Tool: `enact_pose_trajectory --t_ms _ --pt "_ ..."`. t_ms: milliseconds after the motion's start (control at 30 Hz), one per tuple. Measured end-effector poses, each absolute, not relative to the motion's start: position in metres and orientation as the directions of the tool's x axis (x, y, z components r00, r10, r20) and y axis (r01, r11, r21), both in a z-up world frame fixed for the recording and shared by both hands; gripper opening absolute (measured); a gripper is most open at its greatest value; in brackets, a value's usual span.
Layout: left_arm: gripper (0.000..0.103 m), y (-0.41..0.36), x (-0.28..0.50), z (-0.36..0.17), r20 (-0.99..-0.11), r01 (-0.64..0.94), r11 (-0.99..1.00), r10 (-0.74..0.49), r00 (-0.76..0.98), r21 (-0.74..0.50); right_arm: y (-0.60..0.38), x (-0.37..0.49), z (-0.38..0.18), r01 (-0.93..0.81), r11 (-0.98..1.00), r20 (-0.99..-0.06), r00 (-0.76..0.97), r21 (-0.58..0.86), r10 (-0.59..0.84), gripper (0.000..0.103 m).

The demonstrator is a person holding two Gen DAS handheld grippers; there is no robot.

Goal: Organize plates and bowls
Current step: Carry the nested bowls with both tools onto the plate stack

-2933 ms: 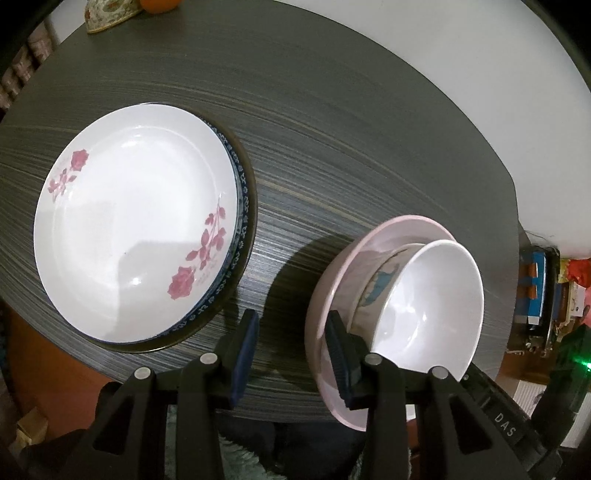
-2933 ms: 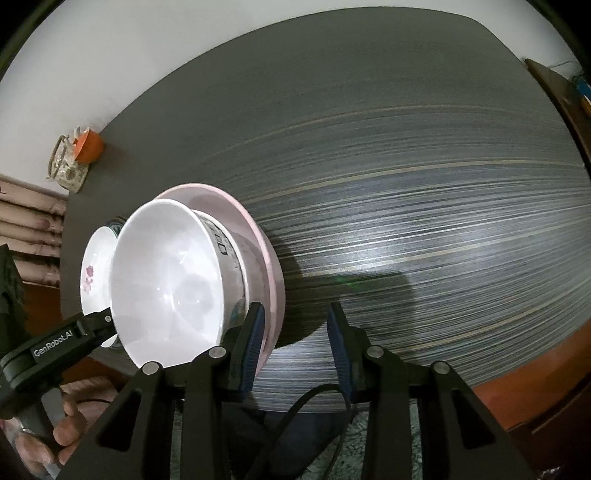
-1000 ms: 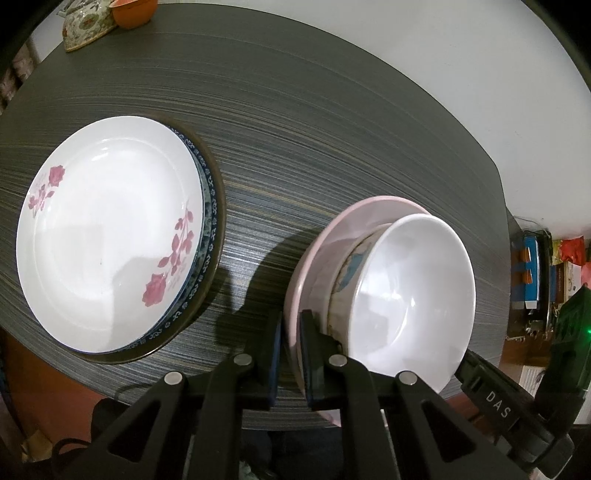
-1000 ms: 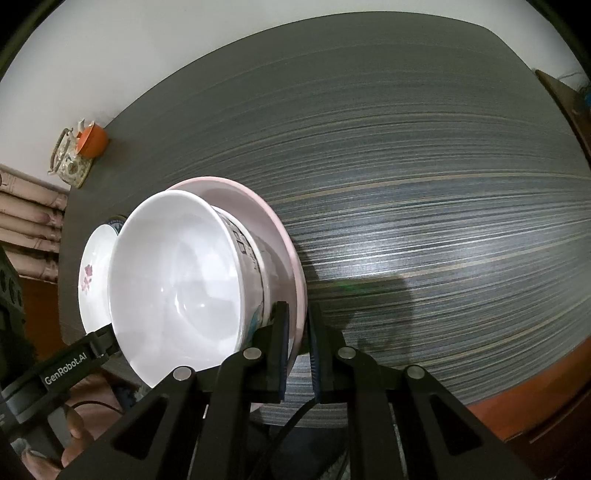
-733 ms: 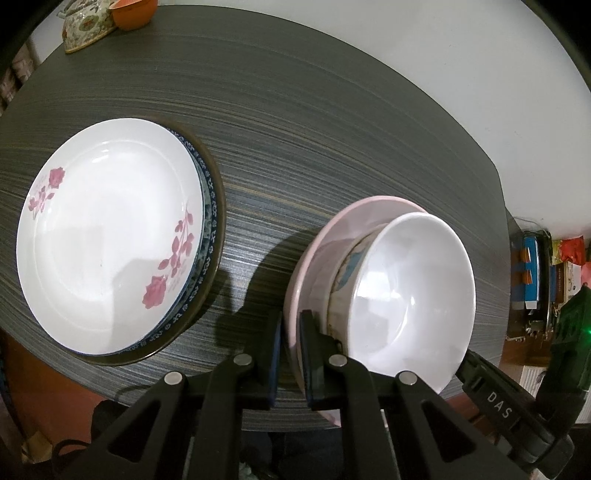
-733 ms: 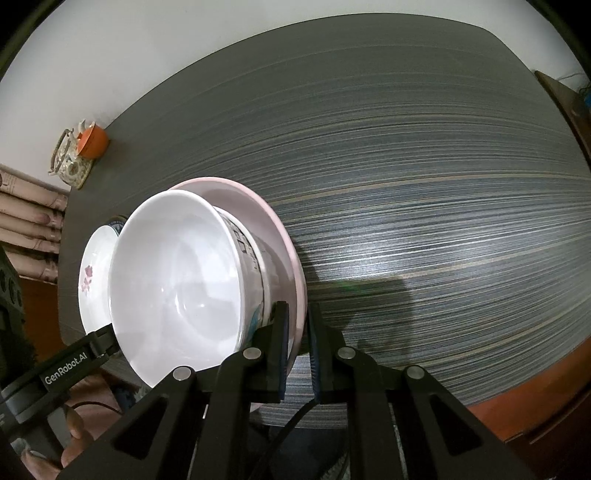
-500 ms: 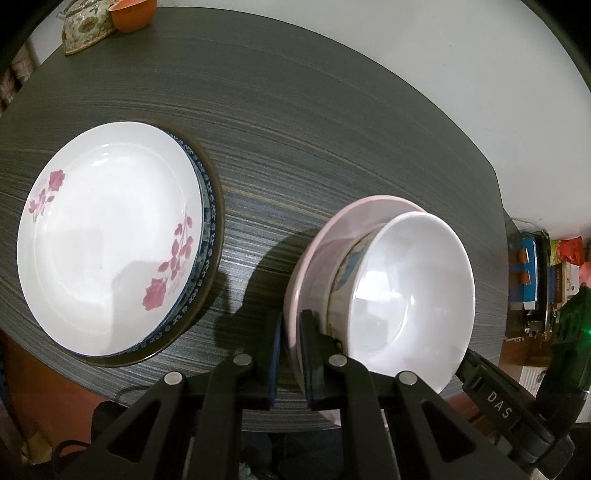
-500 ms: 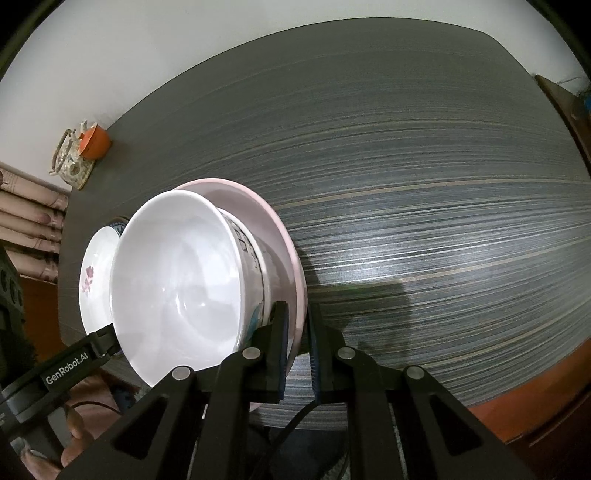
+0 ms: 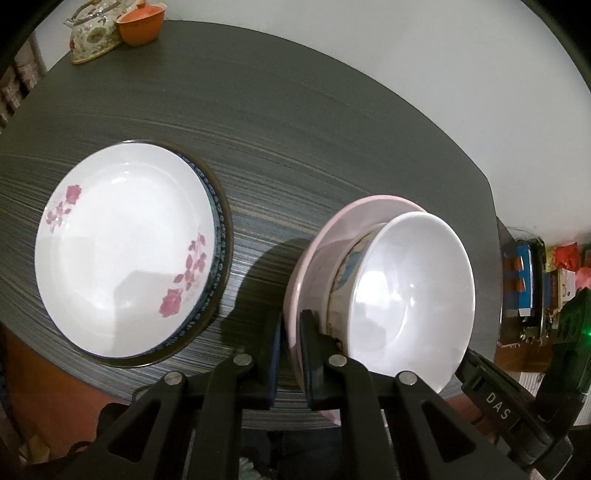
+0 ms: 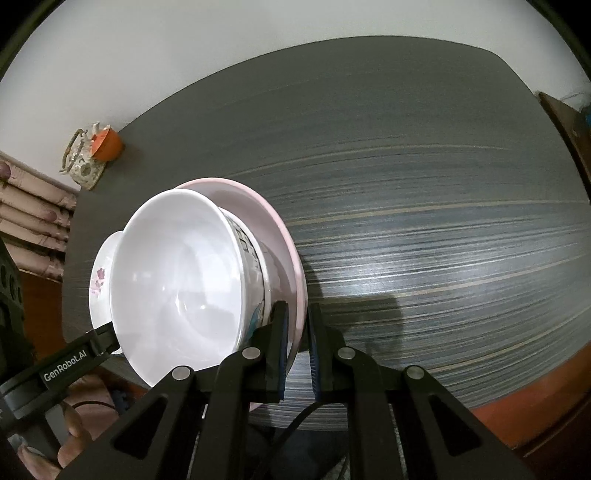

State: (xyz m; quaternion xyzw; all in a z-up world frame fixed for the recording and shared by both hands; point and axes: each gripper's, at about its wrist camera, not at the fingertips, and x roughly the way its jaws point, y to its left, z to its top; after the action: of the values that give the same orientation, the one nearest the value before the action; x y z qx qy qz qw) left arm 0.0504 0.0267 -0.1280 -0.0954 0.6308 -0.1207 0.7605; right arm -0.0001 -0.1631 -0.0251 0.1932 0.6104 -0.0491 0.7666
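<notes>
A pink plate (image 9: 321, 236) carries a white bowl (image 9: 413, 299) nested in a patterned bowl. My left gripper (image 9: 290, 328) is shut on the plate's left rim. My right gripper (image 10: 297, 325) is shut on the same pink plate (image 10: 284, 236) at its right rim, with the white bowl (image 10: 177, 280) on it. The plate is held above the dark table (image 9: 295, 129). To the left a white rose plate (image 9: 122, 247) lies stacked on a blue-rimmed plate (image 9: 221, 236).
A floral teapot (image 9: 92, 33) and an orange cup (image 9: 140, 26) stand at the table's far left corner; they also show in the right wrist view (image 10: 83, 158). The table's front edge is close below the grippers. Shelves with clutter (image 9: 535, 280) are at the right.
Both grippers closed on the pink plate's rims since 2.9 s ago. Over the last second the plate and bowls have risen a little and shifted slightly away from the rose plate.
</notes>
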Motion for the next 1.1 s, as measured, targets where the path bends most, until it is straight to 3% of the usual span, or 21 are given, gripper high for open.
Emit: enact_pose_trajectory --t_ms 633,1100 --pt "0.008 0.103 0.047 -0.080 -0.921 -0.039 0.960 -0.252 0.297 -0.276 -0.093 0.035 0.010 0.152 0.957 -0.940 0.280 0.245 0.196 0.011" --pt "0.008 0.179 0.046 -0.081 -0.928 -0.157 0.955 -0.193 0.318 -0.252 -0.019 0.067 -0.001 0.046 0.963 -0.944 0.215 0.265 0.250 0.011"
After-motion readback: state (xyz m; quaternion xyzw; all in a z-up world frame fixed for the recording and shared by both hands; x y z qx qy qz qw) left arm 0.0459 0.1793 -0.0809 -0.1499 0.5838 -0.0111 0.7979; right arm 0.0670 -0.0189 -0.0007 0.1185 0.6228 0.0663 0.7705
